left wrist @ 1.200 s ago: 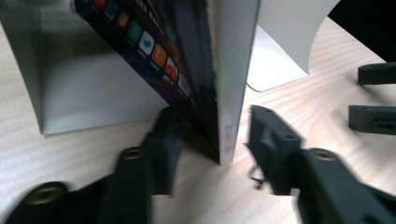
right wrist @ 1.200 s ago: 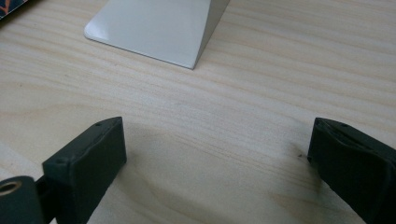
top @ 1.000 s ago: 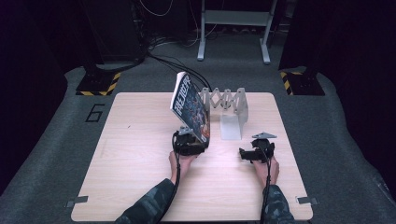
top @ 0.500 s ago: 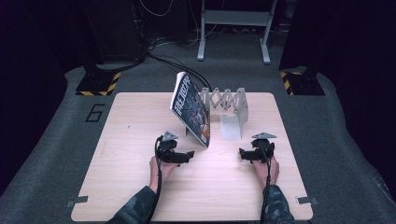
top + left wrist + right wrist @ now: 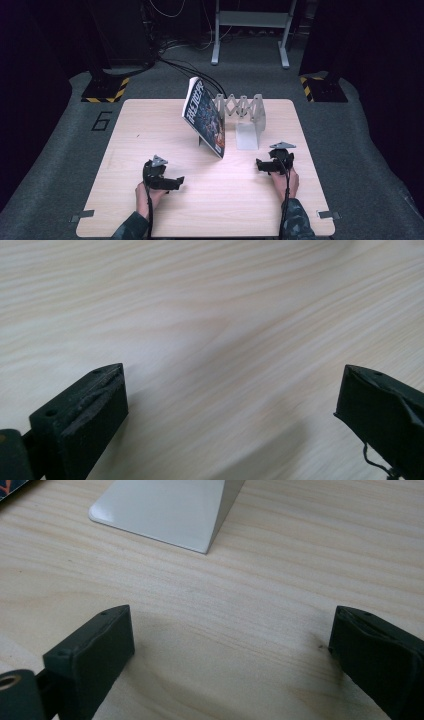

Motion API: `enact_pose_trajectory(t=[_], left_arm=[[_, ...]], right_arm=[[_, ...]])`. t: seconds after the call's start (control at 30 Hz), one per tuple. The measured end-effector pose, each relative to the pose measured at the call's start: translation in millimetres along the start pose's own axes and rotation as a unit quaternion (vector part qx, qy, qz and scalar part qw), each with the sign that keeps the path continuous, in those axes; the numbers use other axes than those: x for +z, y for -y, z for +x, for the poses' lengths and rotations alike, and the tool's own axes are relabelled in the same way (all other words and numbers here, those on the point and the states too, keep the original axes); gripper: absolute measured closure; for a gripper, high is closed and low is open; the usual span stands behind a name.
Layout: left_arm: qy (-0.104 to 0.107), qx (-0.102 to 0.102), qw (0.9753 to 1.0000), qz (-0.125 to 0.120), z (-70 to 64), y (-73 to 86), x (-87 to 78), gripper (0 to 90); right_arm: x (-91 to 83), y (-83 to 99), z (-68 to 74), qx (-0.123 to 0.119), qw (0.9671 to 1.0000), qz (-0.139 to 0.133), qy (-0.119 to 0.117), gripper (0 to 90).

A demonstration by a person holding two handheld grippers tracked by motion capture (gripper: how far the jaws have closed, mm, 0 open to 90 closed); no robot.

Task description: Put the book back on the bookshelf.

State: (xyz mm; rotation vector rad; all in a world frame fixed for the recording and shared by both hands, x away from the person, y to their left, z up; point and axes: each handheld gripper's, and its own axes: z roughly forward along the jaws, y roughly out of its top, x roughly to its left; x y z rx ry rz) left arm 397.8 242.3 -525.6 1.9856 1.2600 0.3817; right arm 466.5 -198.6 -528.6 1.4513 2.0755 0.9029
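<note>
One pale wooden table (image 5: 150, 125) sits on a grey floor. On it there is one magazine with a dark, busy cover (image 5: 204, 117). It stands up and tilts, leaning against one grey metal zigzag rack (image 5: 239, 106) near the far edge of the table. The rack has flat grey end plates, and one of them (image 5: 247, 135) rests flat on the wood just to the right of the magazine.

There are two black grippers, one in each hand. The left black gripper (image 5: 176, 181) is in front of the magazine and off to its left, well apart from it. The left hand (image 5: 145, 192) holds it low over the table. In the left gripper view its two jaws are spread wide with bare wood between them, so it is let go and holds nothing.

The right black gripper (image 5: 259, 165) is in front of the rack and a little to the right of the magazine. The right hand (image 5: 286, 181) holds it. In the right gripper view its two jaws are also wide apart, with wood between them, and the flat grey plate (image 5: 165, 510) lies just ahead. It holds nothing too.

Two black cables run away from the table's far edge, behind the magazine.
</note>
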Motion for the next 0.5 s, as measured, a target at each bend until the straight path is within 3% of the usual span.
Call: enact_pose_trajectory(t=[0.13,0.3,0.4,0.47,0.5], left_arm=[[-0.030,0.016,0.9994,0.003,11.8,13.6,-13.5,0.1],[-0.041,0.019,0.9989,-0.010,21.2,24.3,-22.6,0.9],[-0.049,0.020,0.9986,-0.008,20.5,25.4,-23.1,0.9],[-0.060,0.040,0.9974,0.000,17.3,26.0,-21.9,0.9],[-0.060,0.040,0.9974,0.000,17.3,26.0,-21.9,0.7]], right_arm=[[-0.3,0.1,0.7,0.002,1.0000,0.001,0.001,3.9],[0.2,0.0,1.2,0.005,1.0000,-0.001,0.005,3.9],[-0.2,0.1,0.8,0.003,1.0000,0.000,0.003,3.9],[0.2,-0.1,1.5,0.006,1.0000,0.001,0.006,3.9],[-0.2,0.0,1.1,0.004,1.0000,0.002,0.004,3.9]])
